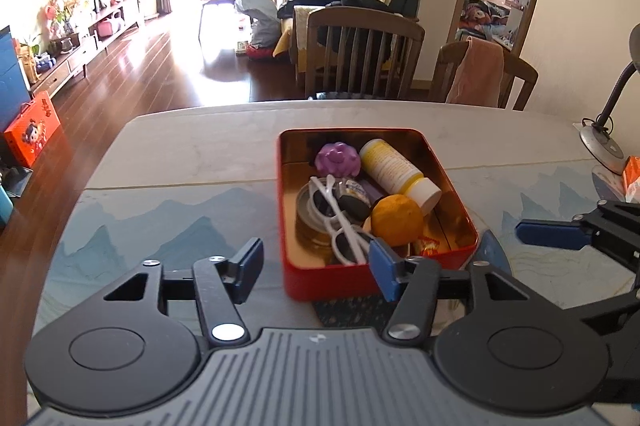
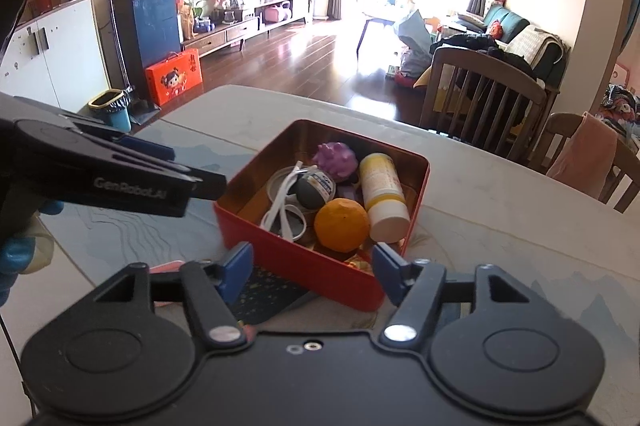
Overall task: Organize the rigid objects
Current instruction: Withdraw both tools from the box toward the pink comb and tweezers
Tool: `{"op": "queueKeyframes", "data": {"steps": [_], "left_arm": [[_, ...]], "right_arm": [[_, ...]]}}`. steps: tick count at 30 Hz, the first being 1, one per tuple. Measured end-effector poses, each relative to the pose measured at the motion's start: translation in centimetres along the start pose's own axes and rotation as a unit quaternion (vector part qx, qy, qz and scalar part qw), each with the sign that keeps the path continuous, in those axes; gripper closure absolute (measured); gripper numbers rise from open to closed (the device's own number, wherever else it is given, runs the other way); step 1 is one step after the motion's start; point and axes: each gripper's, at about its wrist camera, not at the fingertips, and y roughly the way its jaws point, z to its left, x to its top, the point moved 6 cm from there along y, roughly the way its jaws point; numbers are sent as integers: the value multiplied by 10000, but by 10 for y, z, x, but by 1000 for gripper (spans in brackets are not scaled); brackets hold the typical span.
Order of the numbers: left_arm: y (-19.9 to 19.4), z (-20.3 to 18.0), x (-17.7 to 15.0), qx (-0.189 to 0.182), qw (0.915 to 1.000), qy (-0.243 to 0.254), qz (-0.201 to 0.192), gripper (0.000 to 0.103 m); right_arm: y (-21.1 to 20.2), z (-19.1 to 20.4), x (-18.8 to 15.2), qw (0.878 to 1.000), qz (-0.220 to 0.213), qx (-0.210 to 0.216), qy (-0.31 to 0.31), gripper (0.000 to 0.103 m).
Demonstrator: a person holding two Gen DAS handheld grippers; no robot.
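A red tin [image 1: 289,214] [image 2: 280,252] with a gold inside stands open on the table. In it lie a purple toy [image 1: 338,159] [image 2: 335,155], a white and yellow bottle [image 1: 394,167] [image 2: 382,193], an orange [image 1: 397,220] [image 2: 341,224], white sunglasses [image 1: 340,222] [image 2: 284,201] and a few small round containers. My left gripper [image 1: 316,258] hangs open just before the tin's near wall, nothing between its blue pads. My right gripper [image 2: 312,260] is open too, at the tin's near corner, holding nothing. Each gripper also shows at the edge of the other's view.
A dark patterned flat item [image 1: 348,310] [image 2: 268,294] pokes out from under the tin. A desk lamp [image 1: 604,129] and an orange carton [image 1: 632,177] sit at the table's right. Wooden chairs [image 1: 364,53] stand behind the far edge. A gloved hand [image 2: 20,254] holds the left gripper.
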Motion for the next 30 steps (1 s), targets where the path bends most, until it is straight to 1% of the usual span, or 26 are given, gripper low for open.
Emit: {"op": "queueKeyframes", "data": {"steps": [1,4,6,10,12,16,22,30], "left_arm": [[-5,3,-2,17,10000,-2,-24,36],[-19,10,-10,43,10000,-22,-77,34],[-26,15,-15,64,9999,-52,-74,34],[-41,23,-29,55,9999,-116,-84,24],[-48,25,-35,17,9999,-125,-85,22],[-60,28,-50,-16,9999,-91,-80,21],[-69,32,-68,-52,9999,-119,-4,21],[-77,32,-85,-4,10000,52,-6,21]], "right_arm": [[-3,2,-1,10000,-15,-9,15,32],[-12,7,-6,10000,-57,-52,63,28],[-17,10,-10,9999,-96,-57,109,23],[-26,17,-19,9996,-155,-59,236,15],[-30,22,-23,9995,-176,-71,258,9],[-37,31,-34,9992,-214,-105,332,1],[-44,41,-49,9981,-195,-112,570,0],[-45,47,-69,9971,-91,-200,724,0]]}}
